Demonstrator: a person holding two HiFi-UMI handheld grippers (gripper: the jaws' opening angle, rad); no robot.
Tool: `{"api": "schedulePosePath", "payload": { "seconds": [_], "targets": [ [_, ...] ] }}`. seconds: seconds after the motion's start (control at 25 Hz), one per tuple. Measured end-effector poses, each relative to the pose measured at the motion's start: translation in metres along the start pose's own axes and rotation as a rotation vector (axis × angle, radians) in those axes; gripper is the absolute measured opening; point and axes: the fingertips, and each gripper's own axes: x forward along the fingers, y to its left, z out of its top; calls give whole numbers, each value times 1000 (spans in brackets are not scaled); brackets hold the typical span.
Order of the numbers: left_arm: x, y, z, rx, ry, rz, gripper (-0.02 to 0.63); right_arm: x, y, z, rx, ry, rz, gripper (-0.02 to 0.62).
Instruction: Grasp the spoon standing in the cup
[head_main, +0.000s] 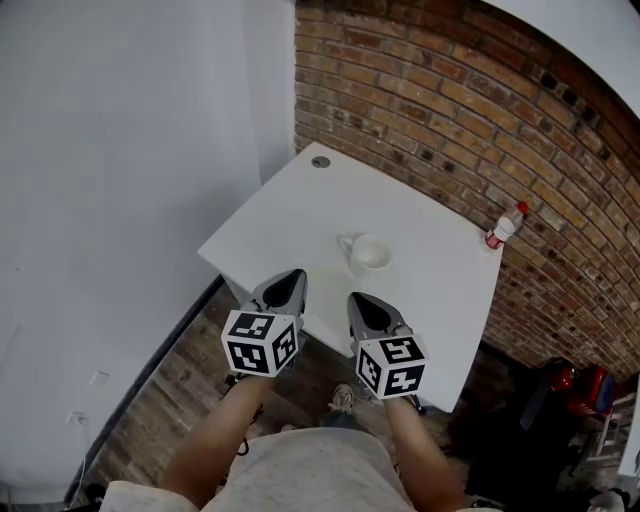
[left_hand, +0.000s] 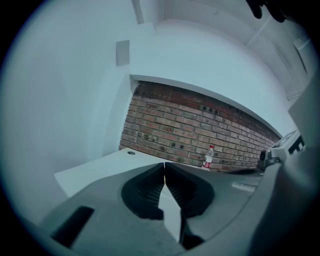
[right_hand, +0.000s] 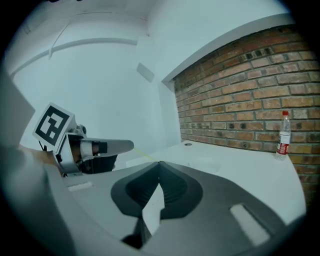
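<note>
We saw left tool and right tool both pressed together, empty, lower centre at the desk edge. Cup sat mid-frame; spoon not discernible. We judged one tool needed spreading before coming over the rim.

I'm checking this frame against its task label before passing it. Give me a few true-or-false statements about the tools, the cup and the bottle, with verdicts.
1. The left tool and the right tool both have their jaws together with nothing between them. True.
2. The right tool is touching the cup. False: it is apart from the cup, at the near edge of the table.
3. The cup stands upright on the white table. True.
4. The bottle stands right beside the cup. False: it stands well apart from it, at the table's edge by the brick wall.
</note>
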Motion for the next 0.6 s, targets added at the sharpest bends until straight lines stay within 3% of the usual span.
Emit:
{"api": "schedulePosePath", "payload": {
  "seconds": [0.6],
  "targets": [
    [-96, 31, -26, 53, 11, 100, 5, -21, 73, -16, -40, -14, 43, 6]
  ]
}}
